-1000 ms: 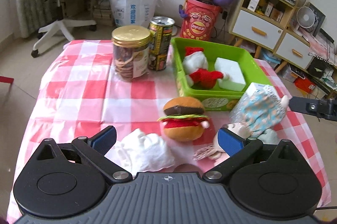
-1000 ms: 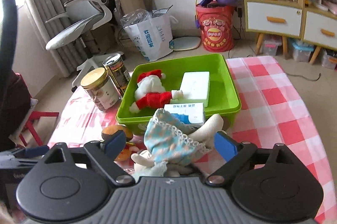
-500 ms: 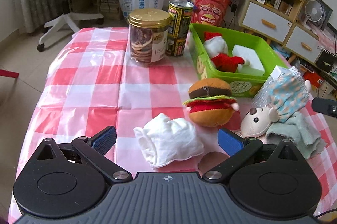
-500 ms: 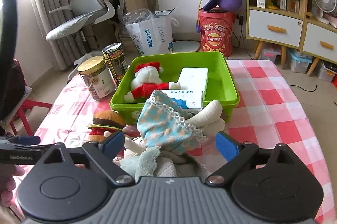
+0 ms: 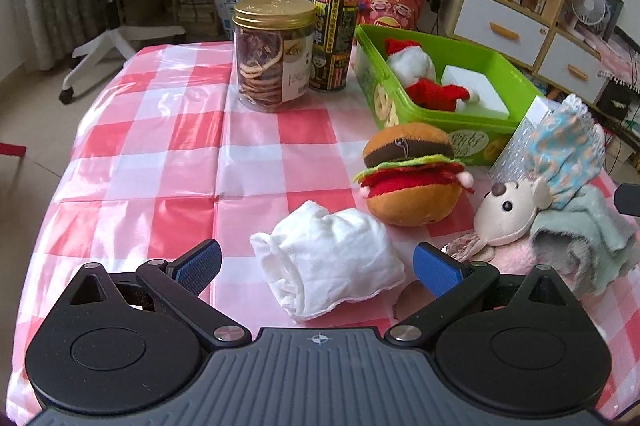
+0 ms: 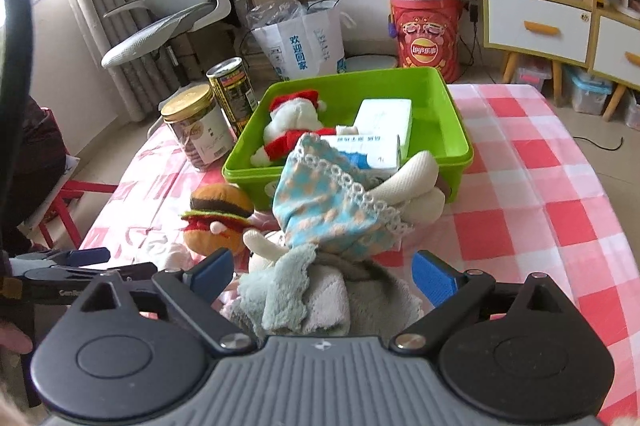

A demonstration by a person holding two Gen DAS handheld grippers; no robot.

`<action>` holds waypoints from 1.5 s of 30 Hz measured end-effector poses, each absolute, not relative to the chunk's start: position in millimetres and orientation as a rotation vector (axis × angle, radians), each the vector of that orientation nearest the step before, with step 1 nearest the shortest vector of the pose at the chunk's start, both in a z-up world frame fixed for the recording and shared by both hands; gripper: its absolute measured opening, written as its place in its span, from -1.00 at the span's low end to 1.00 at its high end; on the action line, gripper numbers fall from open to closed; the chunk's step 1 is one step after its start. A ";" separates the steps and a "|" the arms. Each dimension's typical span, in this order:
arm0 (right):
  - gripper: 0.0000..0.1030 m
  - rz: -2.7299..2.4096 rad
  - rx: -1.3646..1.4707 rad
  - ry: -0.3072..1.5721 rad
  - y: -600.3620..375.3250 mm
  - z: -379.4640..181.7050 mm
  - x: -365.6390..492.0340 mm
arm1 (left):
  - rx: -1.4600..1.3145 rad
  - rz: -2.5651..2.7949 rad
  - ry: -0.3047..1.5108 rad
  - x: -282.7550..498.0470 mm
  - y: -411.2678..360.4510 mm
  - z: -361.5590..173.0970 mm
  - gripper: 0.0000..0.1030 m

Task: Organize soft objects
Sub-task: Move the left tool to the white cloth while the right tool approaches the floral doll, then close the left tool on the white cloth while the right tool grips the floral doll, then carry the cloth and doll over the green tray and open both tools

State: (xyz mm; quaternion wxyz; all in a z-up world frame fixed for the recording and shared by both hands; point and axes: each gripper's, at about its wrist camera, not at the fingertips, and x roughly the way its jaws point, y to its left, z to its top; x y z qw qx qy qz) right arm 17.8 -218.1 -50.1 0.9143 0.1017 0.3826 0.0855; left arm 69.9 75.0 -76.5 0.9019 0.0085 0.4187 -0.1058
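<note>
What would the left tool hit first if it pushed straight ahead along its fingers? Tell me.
Most likely the crumpled white cloth bundle, which lies on the red-and-white checked tablecloth between the open left tool's blue pads. The plush hamburger toy sits farther on, slightly right; depth is uncertain.

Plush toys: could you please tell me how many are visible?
3: red-and-white Santa plush inside green bin; brown hamburger plush before it; cream mouse doll beside. Others may hide.

Each claw, left and right, has a ribbed grey body with a small compass mark, two round black discs, black link arms with silver screws, and blue pads on its fingers.
</note>
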 end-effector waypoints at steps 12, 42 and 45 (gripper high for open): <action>0.45 0.190 0.273 0.745 -227.2 -64.0 30.1 | 0.017 -0.264 0.854 73.8 72.7 -92.5 0.60; -0.93 0.319 0.498 0.647 -239.1 -52.3 44.4 | -0.038 -0.233 0.799 71.7 77.2 -62.8 -0.77; -0.93 0.346 0.504 0.627 -237.4 -45.9 42.0 | -0.033 -0.239 0.784 69.6 73.7 -58.0 -0.78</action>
